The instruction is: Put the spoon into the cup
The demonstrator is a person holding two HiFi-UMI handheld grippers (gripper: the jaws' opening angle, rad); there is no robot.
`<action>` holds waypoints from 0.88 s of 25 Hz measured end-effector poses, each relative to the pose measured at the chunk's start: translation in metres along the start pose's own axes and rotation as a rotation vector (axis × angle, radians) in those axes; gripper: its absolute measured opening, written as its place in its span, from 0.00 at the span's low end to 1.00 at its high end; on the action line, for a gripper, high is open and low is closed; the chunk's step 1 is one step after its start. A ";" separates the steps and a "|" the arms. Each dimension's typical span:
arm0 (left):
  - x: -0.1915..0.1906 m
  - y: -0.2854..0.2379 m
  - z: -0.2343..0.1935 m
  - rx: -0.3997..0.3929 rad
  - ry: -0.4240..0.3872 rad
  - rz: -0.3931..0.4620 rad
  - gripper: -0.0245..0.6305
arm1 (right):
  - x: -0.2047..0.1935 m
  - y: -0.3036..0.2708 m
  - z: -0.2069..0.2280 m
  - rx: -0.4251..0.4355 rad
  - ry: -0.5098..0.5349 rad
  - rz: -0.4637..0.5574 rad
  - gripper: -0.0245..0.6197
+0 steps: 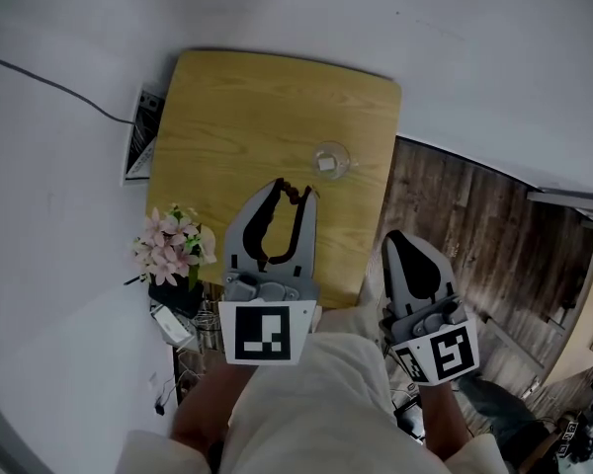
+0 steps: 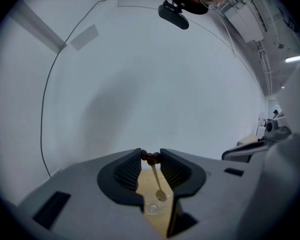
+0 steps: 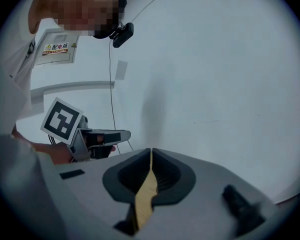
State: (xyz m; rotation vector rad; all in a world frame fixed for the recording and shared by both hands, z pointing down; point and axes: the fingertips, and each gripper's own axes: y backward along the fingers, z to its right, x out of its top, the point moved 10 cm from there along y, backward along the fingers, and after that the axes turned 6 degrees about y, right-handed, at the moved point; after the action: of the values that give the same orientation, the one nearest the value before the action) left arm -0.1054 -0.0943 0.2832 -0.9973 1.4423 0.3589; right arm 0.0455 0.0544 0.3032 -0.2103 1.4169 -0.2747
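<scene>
Left gripper (image 2: 151, 158) fingers pinch the spoon (image 2: 157, 184) by its handle end, near the cup (image 2: 152, 207); right gripper (image 3: 150, 153) fingers closed.

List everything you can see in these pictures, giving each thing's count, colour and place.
table: one, light wood, centre of head view
cup: one, clear glass, on the table, near its right edge
spoon: one, light-coloured, brown beaded end, pinched in left gripper
flowers: one bunch, pink, by the table's near-left corner
cable: one, black, left of the table
left gripper: one, grey, shut on the spoon
right gripper: one, grey, shut, empty, right of the table
</scene>
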 end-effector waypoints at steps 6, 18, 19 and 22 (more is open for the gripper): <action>-0.016 -0.032 0.002 0.004 0.002 -0.026 0.23 | -0.020 -0.009 0.014 -0.005 -0.039 -0.011 0.09; -0.065 -0.083 -0.002 0.027 -0.018 -0.118 0.23 | -0.065 -0.035 0.035 0.034 -0.112 -0.048 0.09; -0.070 -0.086 -0.003 0.028 -0.020 -0.127 0.23 | -0.069 -0.037 0.035 0.039 -0.117 -0.051 0.09; -0.082 -0.093 -0.004 0.031 -0.023 -0.147 0.23 | -0.080 -0.044 0.035 0.050 -0.132 -0.059 0.09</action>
State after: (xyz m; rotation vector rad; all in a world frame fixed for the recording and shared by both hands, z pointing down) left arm -0.0518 -0.1219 0.3920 -1.0638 1.3410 0.2393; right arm 0.0669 0.0365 0.3966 -0.2253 1.2735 -0.3389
